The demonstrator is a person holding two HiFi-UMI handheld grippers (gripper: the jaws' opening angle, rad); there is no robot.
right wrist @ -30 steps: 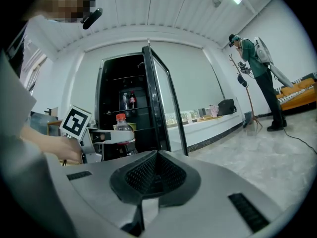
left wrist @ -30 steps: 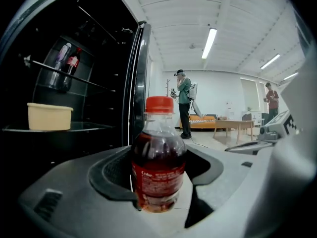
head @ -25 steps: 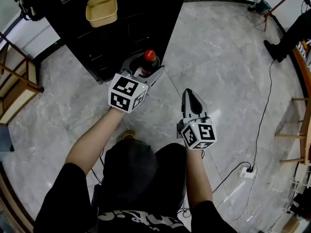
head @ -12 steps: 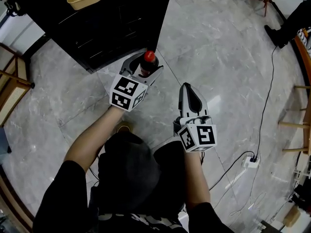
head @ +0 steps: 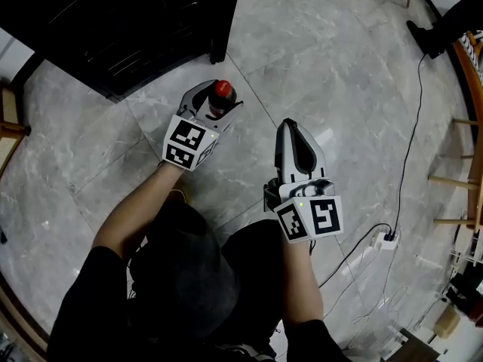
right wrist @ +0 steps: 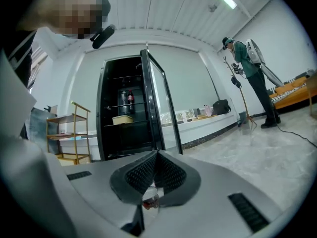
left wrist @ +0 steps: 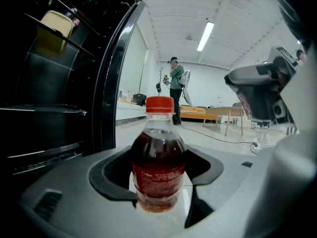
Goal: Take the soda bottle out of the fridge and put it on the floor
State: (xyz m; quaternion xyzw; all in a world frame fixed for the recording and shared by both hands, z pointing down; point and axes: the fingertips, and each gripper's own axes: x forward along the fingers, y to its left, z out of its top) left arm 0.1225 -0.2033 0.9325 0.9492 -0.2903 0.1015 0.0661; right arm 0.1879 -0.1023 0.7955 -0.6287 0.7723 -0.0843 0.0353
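The soda bottle [head: 221, 91], dark cola with a red cap and red label, stands upright between the jaws of my left gripper [head: 216, 101], which is shut on its body. It is over the marble floor [head: 339, 66], out in front of the black fridge [head: 136, 21]. The left gripper view shows the bottle [left wrist: 158, 157] held low in the left gripper [left wrist: 159, 175], with the open fridge door [left wrist: 115, 78] to its left. Whether its base touches the floor is hidden. My right gripper [head: 291, 127] hangs to the right, shut and empty, and its jaws [right wrist: 155, 156] meet in the right gripper view.
A yellow tub [right wrist: 122, 119] and two bottles [right wrist: 127, 102] sit on shelves in the fridge [right wrist: 126, 113]. A wooden rack [right wrist: 62, 133] stands to its left. A cable and power strip [head: 389, 237] lie on the floor at the right, near wooden furniture legs [head: 453, 202]. A person [right wrist: 250, 63] stands further off.
My left gripper has carried the bottle away from the fridge and out over the open floor. The fridge has slid toward the top of the head view. The right gripper stays shut.
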